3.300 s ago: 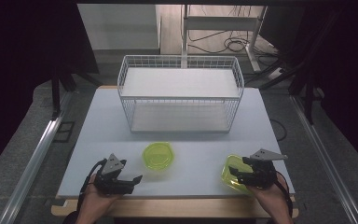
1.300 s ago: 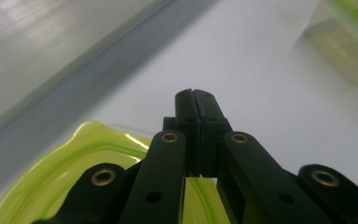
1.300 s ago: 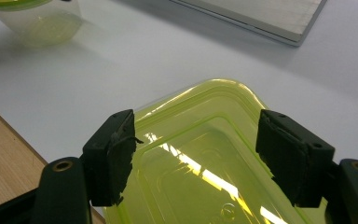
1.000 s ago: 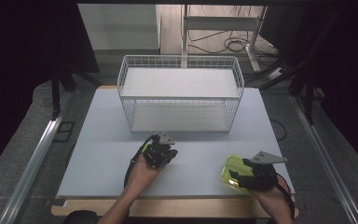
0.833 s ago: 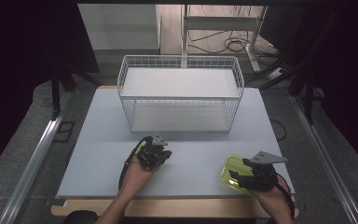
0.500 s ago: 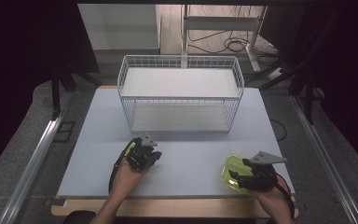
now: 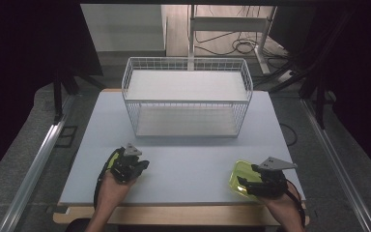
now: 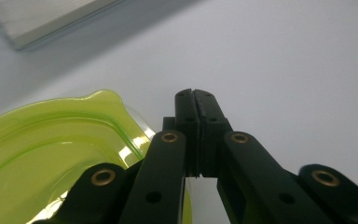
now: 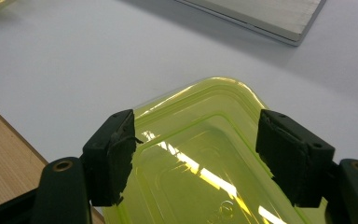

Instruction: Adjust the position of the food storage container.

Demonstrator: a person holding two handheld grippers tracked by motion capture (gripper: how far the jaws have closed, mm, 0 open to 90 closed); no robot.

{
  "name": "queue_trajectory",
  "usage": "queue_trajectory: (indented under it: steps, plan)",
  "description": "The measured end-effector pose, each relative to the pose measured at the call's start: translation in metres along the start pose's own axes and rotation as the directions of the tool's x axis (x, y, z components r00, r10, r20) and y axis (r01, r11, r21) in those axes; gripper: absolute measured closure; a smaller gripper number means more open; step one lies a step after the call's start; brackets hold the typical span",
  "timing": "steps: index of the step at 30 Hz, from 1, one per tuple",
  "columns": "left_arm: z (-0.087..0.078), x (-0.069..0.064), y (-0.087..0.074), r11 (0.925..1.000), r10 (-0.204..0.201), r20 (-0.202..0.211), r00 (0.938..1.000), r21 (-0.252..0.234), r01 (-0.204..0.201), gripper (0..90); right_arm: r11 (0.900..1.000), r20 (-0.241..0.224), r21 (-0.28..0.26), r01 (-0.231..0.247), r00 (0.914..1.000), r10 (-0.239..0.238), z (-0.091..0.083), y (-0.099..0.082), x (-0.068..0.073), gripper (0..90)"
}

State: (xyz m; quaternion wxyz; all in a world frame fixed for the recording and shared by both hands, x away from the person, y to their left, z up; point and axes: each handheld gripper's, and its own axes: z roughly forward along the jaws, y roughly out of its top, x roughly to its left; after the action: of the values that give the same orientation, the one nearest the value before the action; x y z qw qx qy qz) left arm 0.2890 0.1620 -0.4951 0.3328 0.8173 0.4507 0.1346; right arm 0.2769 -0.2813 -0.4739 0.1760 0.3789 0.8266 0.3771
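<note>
A translucent yellow-green bowl [image 7: 111, 159] sits on the white table at the near left. My left gripper [image 7: 125, 164] is shut on its rim. In the left gripper view the two jaws [image 8: 196, 93] press together, and the bowl [image 8: 51, 154] spreads out to their left. At the near right lies a flat yellow-green lid [image 7: 240, 176]. My right gripper [image 7: 249, 182] stands over it. In the right gripper view its jaws [image 9: 196, 149] are open, and the lid [image 9: 205, 116] lies between and below the pads [image 9: 112, 156].
A white wire basket [image 7: 186, 99] with a shelf stands at the back middle of the table [image 7: 188, 164]; its base [image 9: 261, 14] shows ahead of the right gripper. The table's wooden front edge [image 9: 4, 158] runs close under the right hand. Dark floor and metal rails flank the table.
My left gripper has slid to the left along the front of the table and taken the bowl with it. The right gripper and the lid have kept still.
</note>
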Motion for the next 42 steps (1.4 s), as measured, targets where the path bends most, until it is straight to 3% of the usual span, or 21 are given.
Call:
queue_trajectory:
  steps: [7,8,9,10,11,12,15,16,19,20,23,24,28,32,36,42]
  plan:
    - [-0.004,0.006,-0.001,0.9998,-0.01,-0.015,0.9998,-0.018,0.01,87.0,0.9998,0.016,0.004,-0.019,0.9997,0.019,-0.002,-0.001,-0.005,34.0]
    - [-0.006,0.002,0.0,0.9993,0.0,-0.008,1.0,-0.038,0.0,87.1,0.9995,0.026,0.009,-0.029,0.9992,0.029,-0.006,-0.001,-0.008,42.5]
    - [-0.006,0.002,0.0,0.9993,0.0,-0.008,1.0,-0.038,0.0,87.3,0.9995,0.026,0.009,-0.029,0.9992,0.029,-0.006,-0.001,-0.008,42.5]
    - [-0.008,-0.003,0.002,0.9976,0.023,0.007,0.9997,-0.066,-0.023,87.7,0.9993,0.037,0.019,-0.032,0.9988,0.031,-0.011,-0.001,-0.011,55.6]
    - [-0.008,-0.003,0.002,0.9976,0.023,0.007,0.9997,-0.066,-0.023,88.0,0.9993,0.037,0.019,-0.032,0.9988,0.031,-0.011,-0.001,-0.011,55.6]
    - [-0.008,-0.006,0.002,0.9969,0.026,0.017,0.9995,-0.075,-0.024,88.0,0.9992,0.044,0.022,-0.033,0.9985,0.032,-0.015,-0.001,-0.012,61.8]
    - [-0.007,-0.015,0.003,0.9933,0.048,0.067,0.9966,-0.108,-0.04,89.5,0.9988,0.05,0.032,-0.037,0.9981,0.035,-0.026,-0.006,-0.018,79.9]
    - [-0.005,-0.021,0.003,0.9918,0.062,0.093,0.9937,-0.118,-0.051,89.8,0.9971,0.056,0.048,-0.059,0.9969,0.056,-0.034,-0.012,-0.024,87.8]
    - [-0.002,-0.028,0.004,0.9908,0.077,0.113,0.9906,-0.12,-0.063,89.9,0.995,0.069,0.052,-0.085,0.9943,0.082,-0.043,-0.02,-0.029,89.1]
    - [0.001,-0.033,0.004,0.9891,0.098,0.129,0.9867,-0.122,-0.082,89.9,0.9932,0.095,0.048,-0.106,0.9903,0.101,-0.052,-0.028,-0.033,89.2]
    - [0.004,-0.037,0.004,0.9886,0.108,0.137,0.9846,-0.12,-0.092,89.9,0.9915,0.118,0.042,-0.123,0.986,0.118,-0.059,-0.036,-0.036,89.2]
    - [0.006,-0.039,0.004,0.9883,0.12,0.152,0.9811,-0.112,-0.103,89.9,0.9907,0.141,0.035,-0.131,0.9821,0.125,-0.066,-0.041,-0.037,89.2]
    - [0.011,-0.042,0.002,0.9894,0.121,0.168,0.9783,-0.1,-0.105,89.8,0.9884,0.16,0.042,-0.146,0.9776,0.137,-0.075,-0.052,-0.037,89.2]
    - [0.012,-0.043,0.001,0.9894,0.125,0.174,0.9768,-0.096,-0.109,89.7,0.9857,0.175,0.079,-0.149,0.9755,0.133,-0.073,-0.061,-0.036,88.7]
    - [0.011,-0.043,-0.004,0.9906,0.114,0.191,0.9749,-0.096,-0.097,89.5,0.986,0.177,0.064,-0.154,0.9741,0.141,-0.071,-0.06,-0.038,88.3]
    - [0.014,-0.045,-0.006,0.991,0.118,0.202,0.9722,-0.086,-0.102,89.1,0.9904,0.15,0.066,-0.122,0.9825,0.111,-0.056,-0.05,-0.034,87.1]
